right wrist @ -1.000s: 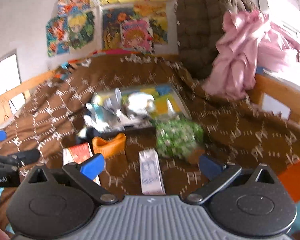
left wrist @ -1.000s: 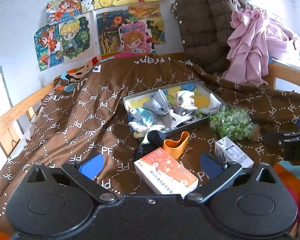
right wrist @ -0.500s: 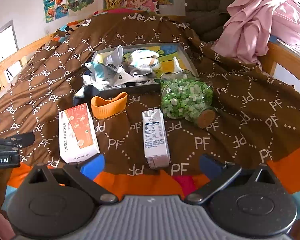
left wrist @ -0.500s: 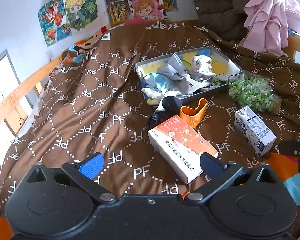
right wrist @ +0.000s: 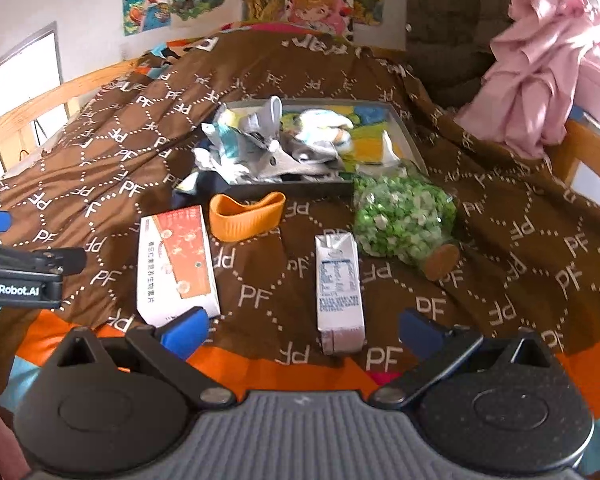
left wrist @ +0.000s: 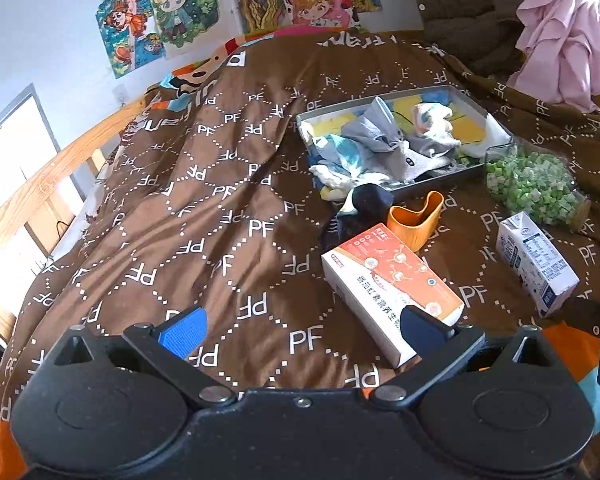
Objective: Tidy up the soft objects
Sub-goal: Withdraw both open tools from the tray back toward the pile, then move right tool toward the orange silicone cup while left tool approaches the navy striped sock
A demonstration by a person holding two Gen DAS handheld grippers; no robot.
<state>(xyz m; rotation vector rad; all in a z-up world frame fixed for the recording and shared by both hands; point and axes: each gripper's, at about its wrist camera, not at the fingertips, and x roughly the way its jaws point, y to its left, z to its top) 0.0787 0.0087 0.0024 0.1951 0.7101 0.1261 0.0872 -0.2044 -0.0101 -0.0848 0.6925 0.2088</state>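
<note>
A grey tray (left wrist: 456, 91) (right wrist: 292, 191) on the brown bedspread holds a heap of soft socks and cloths (left wrist: 384, 140) (right wrist: 272, 144). A dark sock (left wrist: 364, 204) (right wrist: 186, 188) lies on the bedspread just outside the tray's near left corner. My left gripper (left wrist: 302, 326) is open and empty, low over the bedspread next to an orange-and-white box (left wrist: 388, 284) (right wrist: 176, 260). My right gripper (right wrist: 302, 330) is open and empty, above the near end of a milk carton (right wrist: 338, 284) (left wrist: 534, 260).
An orange cup-shaped holder (left wrist: 416, 220) (right wrist: 246, 216) lies in front of the tray. A jar of green pieces (left wrist: 536, 184) (right wrist: 404, 216) lies on its side at the right. A pink cloth (right wrist: 540, 80) and a brown jacket (left wrist: 460, 4) hang at the back.
Both grippers have pulled back and tilted down, so the bedspread and objects now sit lower and farther in view. Both stay open and empty.
</note>
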